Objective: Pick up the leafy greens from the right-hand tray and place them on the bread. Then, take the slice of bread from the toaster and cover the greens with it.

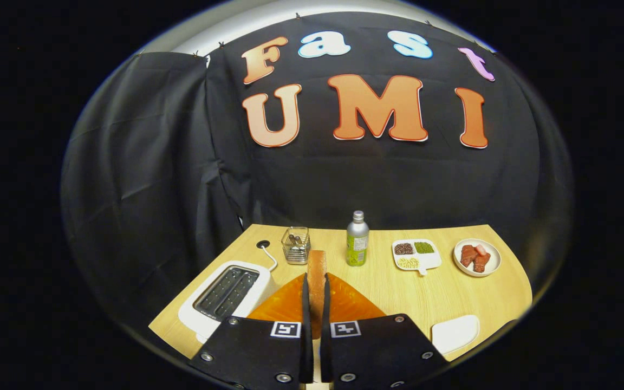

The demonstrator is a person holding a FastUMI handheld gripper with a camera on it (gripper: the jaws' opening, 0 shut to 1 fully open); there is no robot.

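A slice of bread [317, 265] stands on edge between the fingers, its crust rising a little past their tips. My gripper [316, 287] is shut on this slice, one finger pressing on each flat side. It hangs over an orange board [282, 306] that spreads out to both sides just beyond the fingers. The white toaster [224, 297] sits to the left of the board, and both of its slots look dark and hollow. What lies on the board right under the fingers is hidden.
A white tray [455, 333] lies near the table's front edge on the right. Farther back stand a wire basket [296, 245], a green bottle [357, 239], a divided white dish [416, 254] of small foods and a plate of meat pieces [477, 257]. The toaster cord runs to a table hole [262, 244].
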